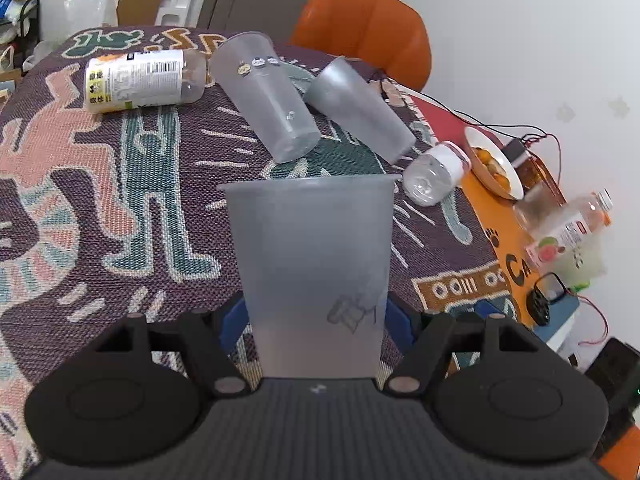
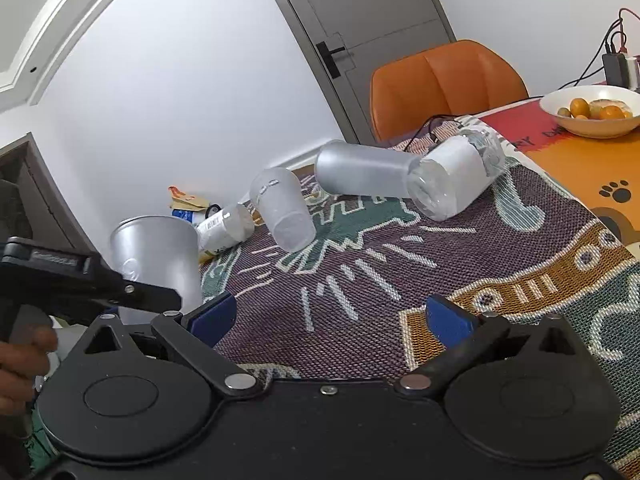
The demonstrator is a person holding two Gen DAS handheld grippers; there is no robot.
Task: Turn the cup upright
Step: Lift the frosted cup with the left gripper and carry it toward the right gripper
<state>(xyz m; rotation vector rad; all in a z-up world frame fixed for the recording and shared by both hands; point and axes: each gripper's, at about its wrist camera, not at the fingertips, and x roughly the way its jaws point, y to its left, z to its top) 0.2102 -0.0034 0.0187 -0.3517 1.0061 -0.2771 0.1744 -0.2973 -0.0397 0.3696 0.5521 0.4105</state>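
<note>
My left gripper (image 1: pixel 316 320) is shut on a frosted grey cup (image 1: pixel 310 256), gripped near its base, rim up and upright. The same cup (image 2: pixel 158 256) shows at the left of the right wrist view, held by the left gripper. Two more frosted cups lie on their sides on the patterned cloth: one with stickers (image 1: pixel 262 94) (image 2: pixel 282 208) and a plain one (image 1: pixel 358 108) (image 2: pixel 362 172). My right gripper (image 2: pixel 334 316) is open and empty above the cloth, to the right of the held cup.
A labelled bottle (image 1: pixel 140 80) and a small clear jar (image 1: pixel 436 172) (image 2: pixel 456 172) lie on the cloth. A bowl of fruit (image 1: pixel 494 166) (image 2: pixel 592 112), bottles (image 1: pixel 568 236) and cables sit at the right. An orange chair (image 1: pixel 364 28) stands behind the table.
</note>
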